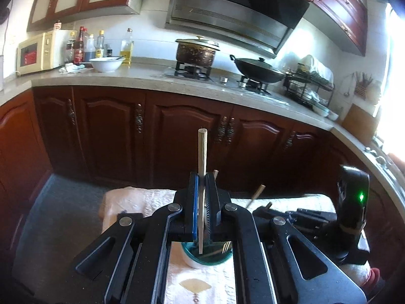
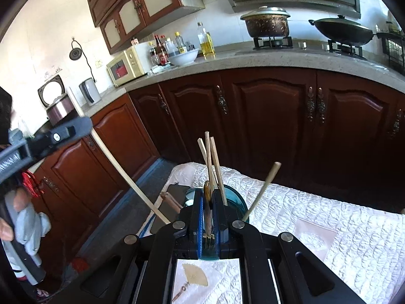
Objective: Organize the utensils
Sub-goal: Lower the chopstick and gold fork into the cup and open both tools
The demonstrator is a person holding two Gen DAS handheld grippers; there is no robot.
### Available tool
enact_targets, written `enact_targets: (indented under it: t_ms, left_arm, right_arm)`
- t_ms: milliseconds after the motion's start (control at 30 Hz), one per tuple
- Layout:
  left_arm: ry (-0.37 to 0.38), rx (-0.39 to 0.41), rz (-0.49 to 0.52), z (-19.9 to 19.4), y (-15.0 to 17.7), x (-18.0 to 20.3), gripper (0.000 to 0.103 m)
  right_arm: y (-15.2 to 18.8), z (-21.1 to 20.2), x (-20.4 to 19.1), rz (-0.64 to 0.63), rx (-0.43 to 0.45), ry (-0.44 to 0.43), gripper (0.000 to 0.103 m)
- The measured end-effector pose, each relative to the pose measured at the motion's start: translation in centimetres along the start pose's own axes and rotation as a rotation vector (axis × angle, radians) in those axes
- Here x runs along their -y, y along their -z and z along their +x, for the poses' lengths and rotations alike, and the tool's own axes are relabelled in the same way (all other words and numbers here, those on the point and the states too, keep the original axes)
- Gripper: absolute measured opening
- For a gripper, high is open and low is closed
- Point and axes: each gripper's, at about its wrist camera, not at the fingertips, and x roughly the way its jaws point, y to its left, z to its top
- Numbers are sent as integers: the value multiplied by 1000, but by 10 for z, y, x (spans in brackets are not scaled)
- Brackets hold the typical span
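Left tool: clamped on a chopstick, upright above the cup.
Right tool: clamped on a fork, beside the cup.
Cup: on the table, holding chopsticks.

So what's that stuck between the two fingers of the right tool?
A small fork, handle up and tines down, is clamped by the right tool. The teal holder with chopsticks sits just behind it. The right wrist view shows this.

Blown-out window glare, fisheye-curved edges.
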Motion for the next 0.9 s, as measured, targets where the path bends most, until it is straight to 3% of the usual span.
enact_targets:
  t_ms: [433, 900]
  left_arm:
    - [-89, -52, 9, 63, 40, -1, 4]
    - [-86, -160, -33, 93, 70, -2, 5]
  right_arm:
    - [23, 62, 17, 61, -127, -12, 6]
    - [33, 62, 27, 77, -176, -18, 6]
